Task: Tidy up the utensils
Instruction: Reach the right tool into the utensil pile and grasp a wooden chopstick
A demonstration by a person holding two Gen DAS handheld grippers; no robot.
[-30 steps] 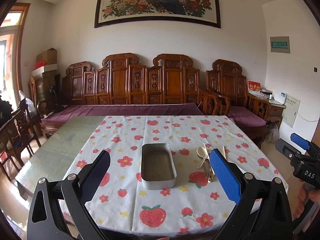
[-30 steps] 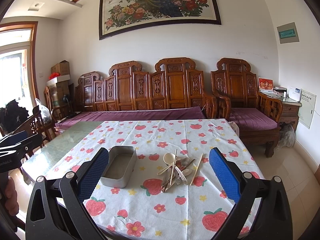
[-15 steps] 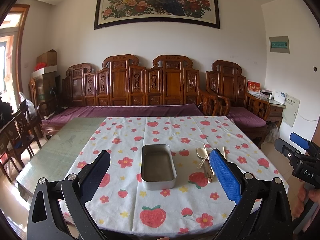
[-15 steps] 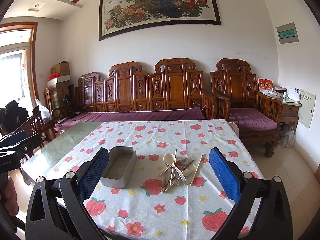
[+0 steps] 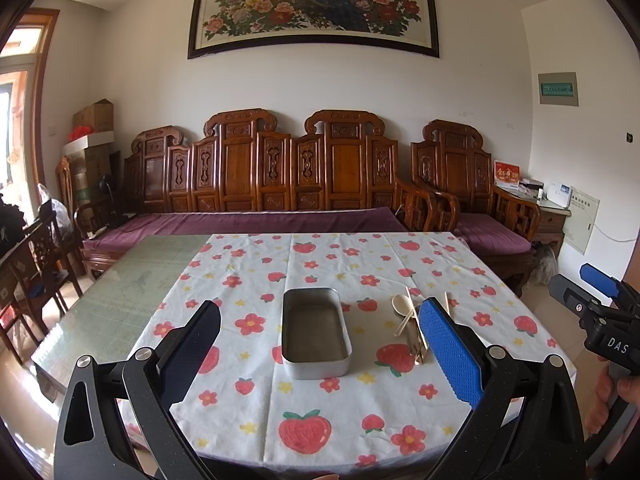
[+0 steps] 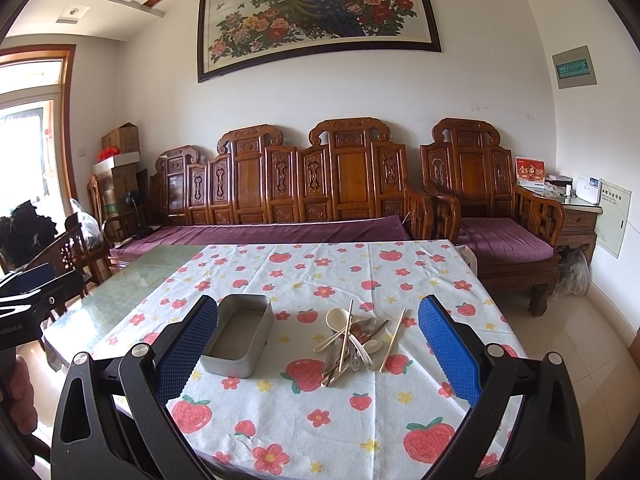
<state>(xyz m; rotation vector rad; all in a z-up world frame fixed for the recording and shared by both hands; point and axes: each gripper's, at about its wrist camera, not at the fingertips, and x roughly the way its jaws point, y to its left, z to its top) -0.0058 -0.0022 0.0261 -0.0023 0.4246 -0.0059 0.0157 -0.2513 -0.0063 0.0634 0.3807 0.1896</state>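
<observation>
An empty metal tin (image 5: pixel 315 331) sits on the flowered tablecloth, also in the right wrist view (image 6: pixel 239 334). To its right lies a pile of utensils (image 6: pixel 352 340): cream spoons, metal spoons and wooden chopsticks, partly hidden by my finger in the left wrist view (image 5: pixel 408 320). My left gripper (image 5: pixel 320 354) is open and empty, held above the near table edge in front of the tin. My right gripper (image 6: pixel 318 352) is open and empty, in front of the pile. The right gripper also shows at the left wrist view's right edge (image 5: pixel 600 312).
The table (image 5: pixel 120 292) has a bare glass part left of the cloth. A carved wooden sofa (image 5: pixel 280 184) with purple cushions stands behind it. Chairs (image 5: pixel 36 272) stand at the left. A side cabinet (image 6: pixel 580 216) is at the right.
</observation>
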